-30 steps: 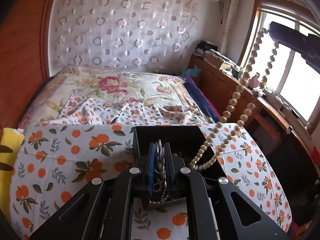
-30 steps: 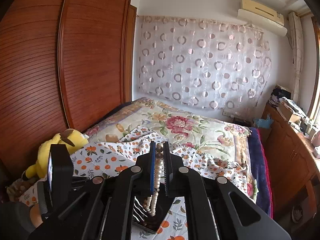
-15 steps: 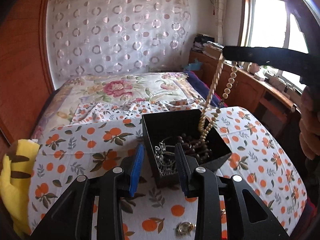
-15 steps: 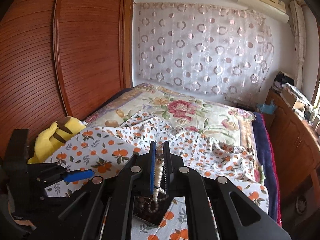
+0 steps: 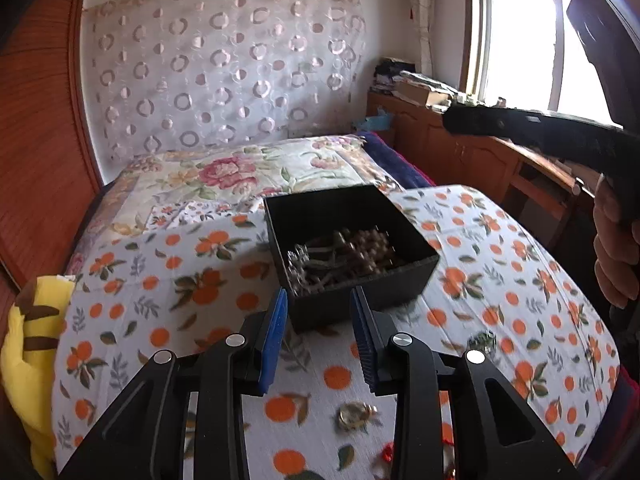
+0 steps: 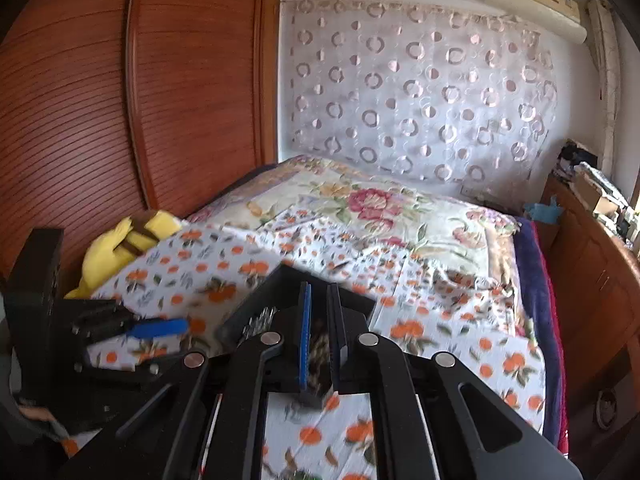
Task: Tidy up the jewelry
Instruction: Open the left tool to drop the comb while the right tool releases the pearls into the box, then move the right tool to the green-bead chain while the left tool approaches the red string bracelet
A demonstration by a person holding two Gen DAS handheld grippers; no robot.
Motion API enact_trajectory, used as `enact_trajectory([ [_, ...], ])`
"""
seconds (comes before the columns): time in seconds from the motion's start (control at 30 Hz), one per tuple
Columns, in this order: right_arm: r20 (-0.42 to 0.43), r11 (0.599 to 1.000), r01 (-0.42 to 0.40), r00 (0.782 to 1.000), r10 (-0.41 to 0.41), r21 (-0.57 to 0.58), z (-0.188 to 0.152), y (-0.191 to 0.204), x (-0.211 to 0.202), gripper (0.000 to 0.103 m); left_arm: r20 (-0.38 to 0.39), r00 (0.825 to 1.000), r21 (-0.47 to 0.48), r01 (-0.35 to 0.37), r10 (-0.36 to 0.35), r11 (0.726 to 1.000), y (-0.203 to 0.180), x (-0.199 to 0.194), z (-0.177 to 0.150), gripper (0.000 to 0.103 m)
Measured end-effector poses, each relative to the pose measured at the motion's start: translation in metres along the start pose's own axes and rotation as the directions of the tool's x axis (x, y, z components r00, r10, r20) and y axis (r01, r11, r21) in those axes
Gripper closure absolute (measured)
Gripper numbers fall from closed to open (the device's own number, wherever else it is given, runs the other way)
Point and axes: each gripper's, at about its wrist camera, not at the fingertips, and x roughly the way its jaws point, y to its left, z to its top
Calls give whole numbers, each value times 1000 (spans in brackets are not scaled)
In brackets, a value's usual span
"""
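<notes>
— What changed?
— The beads [image 5: 362, 246] dropped into the black box [image 5: 352, 288] on the bed [image 5: 160, 280]. Right gripper [image 6: 318, 340] fingers now slightly apart, empty.
— And the left gripper [image 5: 318, 340]?
— Wide open, empty, before the box's near edge. A ring [image 5: 354, 416] lies nearby.

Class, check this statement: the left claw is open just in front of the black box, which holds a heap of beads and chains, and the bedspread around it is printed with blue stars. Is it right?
Not quite. The bedspread is printed with oranges and leaves, not blue stars, as the left wrist view shows. The rest stands: the left claw is open just in front of the black box, which holds a heap of beads and chains.
</notes>
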Motion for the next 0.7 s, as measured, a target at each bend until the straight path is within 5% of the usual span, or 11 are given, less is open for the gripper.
enact_trajectory([
  [0.7, -268, 999, -41, 962, 44, 16, -142, -11, 18, 82, -128, 992, 27, 3, 1, 1000, -5, -9, -71, 51],
])
